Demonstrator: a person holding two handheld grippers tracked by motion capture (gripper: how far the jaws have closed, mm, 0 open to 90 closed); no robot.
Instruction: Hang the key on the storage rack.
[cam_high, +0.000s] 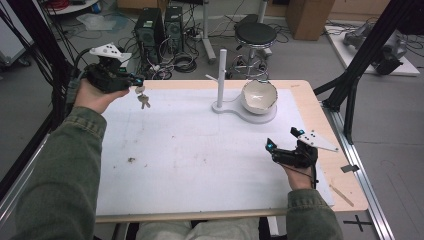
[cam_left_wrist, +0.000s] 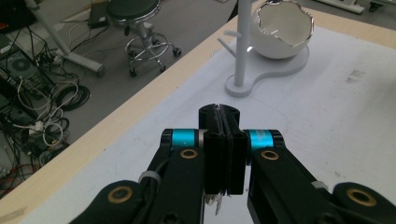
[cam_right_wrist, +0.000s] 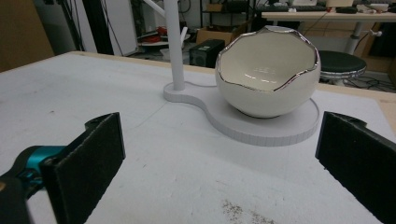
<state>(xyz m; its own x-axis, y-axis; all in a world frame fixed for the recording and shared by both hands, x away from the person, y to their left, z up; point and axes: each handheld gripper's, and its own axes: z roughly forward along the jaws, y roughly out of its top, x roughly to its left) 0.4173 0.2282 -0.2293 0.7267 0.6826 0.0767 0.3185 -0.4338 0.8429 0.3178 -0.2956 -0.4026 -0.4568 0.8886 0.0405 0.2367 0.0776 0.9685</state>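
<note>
A small bunch of keys (cam_high: 142, 98) hangs from my left gripper (cam_high: 136, 81), which is shut on the key ring above the table's far left corner. In the left gripper view the jaws of the left gripper (cam_left_wrist: 223, 116) meet, and a bit of key (cam_left_wrist: 217, 204) shows below them. A white stand (cam_high: 221, 75) with an upright post and short pegs rises at the far middle of the table. On its base sits a cream bowl (cam_high: 259, 95) shaped like a cracked eggshell. My right gripper (cam_high: 283, 144) rests open near the right edge, with the bowl (cam_right_wrist: 267, 74) ahead of the right gripper (cam_right_wrist: 219, 140) and nothing between its pads.
A white mat (cam_high: 190, 150) covers the wooden table (cam_high: 345, 185). A black stool (cam_high: 255, 35), computer towers (cam_high: 160, 27) and cables stand on the floor beyond the far edge. Black frame struts (cam_high: 357, 75) rise at the right.
</note>
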